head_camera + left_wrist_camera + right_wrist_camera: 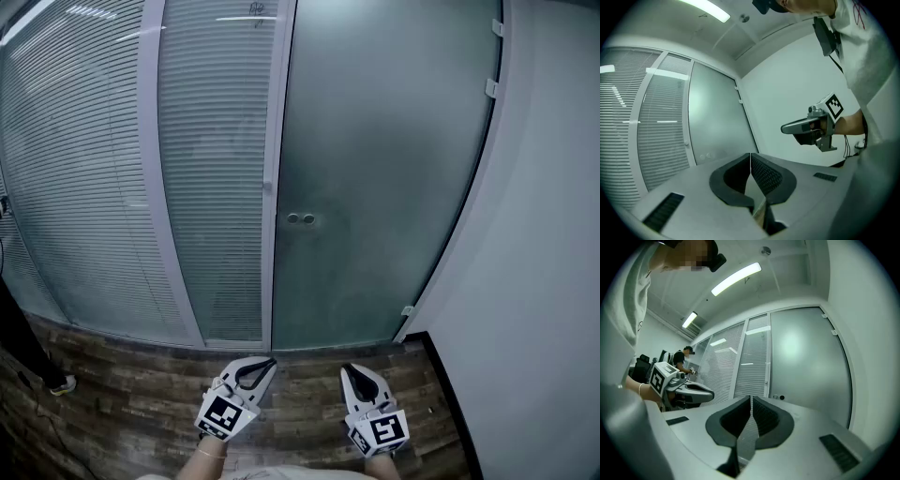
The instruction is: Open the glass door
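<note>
i found the tall frosted glass door (384,169) shut. it stood ahead of me, well apart from both claws. its left edge lay against a pale vertical frame post (274,187) and its right edge lay beside a plain white wall (544,244). two small round metal fittings (300,218) sat side by side near the door's left edge, at about mid height. small pale brackets (491,87) were fixed along its right edge. left of the post ran a glazed partition with horizontal slatted blinds (84,169). a dark wood-pattern plank floor (141,384) lay underfoot. my left claw (267,362) was low in the head view, over the floor, pointing toward the foot of the frame post. its jaws were pressed together tip to tip, with nothing between the ribbed pads. my right claw (349,369) was just beside it but not touching, pointing toward the foot of the door. its jaws were likewise pressed together and empty. both claws were held about level. neither touched the door, the post or the fittings. in the right gripper view a long ceiling strip light (736,279) was lit overhead, and a person in a dark top (683,357) stood far along the partition. a dark trouser leg with a pale shoe (58,384) showed at the left edge of the head view.
</note>
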`<state>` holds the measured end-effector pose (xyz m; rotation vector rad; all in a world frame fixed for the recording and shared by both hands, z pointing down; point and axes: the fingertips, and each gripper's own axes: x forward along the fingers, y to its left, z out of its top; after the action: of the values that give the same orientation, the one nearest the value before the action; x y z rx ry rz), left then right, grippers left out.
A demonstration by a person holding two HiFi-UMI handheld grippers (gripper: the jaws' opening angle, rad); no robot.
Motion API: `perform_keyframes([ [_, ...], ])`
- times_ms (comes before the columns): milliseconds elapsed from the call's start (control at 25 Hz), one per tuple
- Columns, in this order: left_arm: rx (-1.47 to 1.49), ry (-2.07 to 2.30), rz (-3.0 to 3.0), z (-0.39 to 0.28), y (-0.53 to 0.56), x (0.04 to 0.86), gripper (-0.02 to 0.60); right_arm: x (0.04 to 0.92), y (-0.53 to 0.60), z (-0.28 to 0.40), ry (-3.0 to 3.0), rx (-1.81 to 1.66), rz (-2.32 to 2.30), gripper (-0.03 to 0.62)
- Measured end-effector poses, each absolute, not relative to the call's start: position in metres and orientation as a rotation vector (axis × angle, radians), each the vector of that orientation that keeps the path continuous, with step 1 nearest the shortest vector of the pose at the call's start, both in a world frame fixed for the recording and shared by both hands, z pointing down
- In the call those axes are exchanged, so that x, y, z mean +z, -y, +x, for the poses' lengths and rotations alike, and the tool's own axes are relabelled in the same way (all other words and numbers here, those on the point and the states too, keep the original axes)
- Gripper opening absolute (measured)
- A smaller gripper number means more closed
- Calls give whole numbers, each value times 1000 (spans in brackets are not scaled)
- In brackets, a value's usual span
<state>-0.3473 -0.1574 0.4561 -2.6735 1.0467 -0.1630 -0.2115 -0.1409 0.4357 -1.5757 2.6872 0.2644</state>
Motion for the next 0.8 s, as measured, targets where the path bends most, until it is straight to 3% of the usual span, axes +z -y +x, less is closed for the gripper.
perform_keyframes([
  [800,-84,-1048,-2666,-366,183,459,18,435,170,-230,-2689,321,-1632,31],
])
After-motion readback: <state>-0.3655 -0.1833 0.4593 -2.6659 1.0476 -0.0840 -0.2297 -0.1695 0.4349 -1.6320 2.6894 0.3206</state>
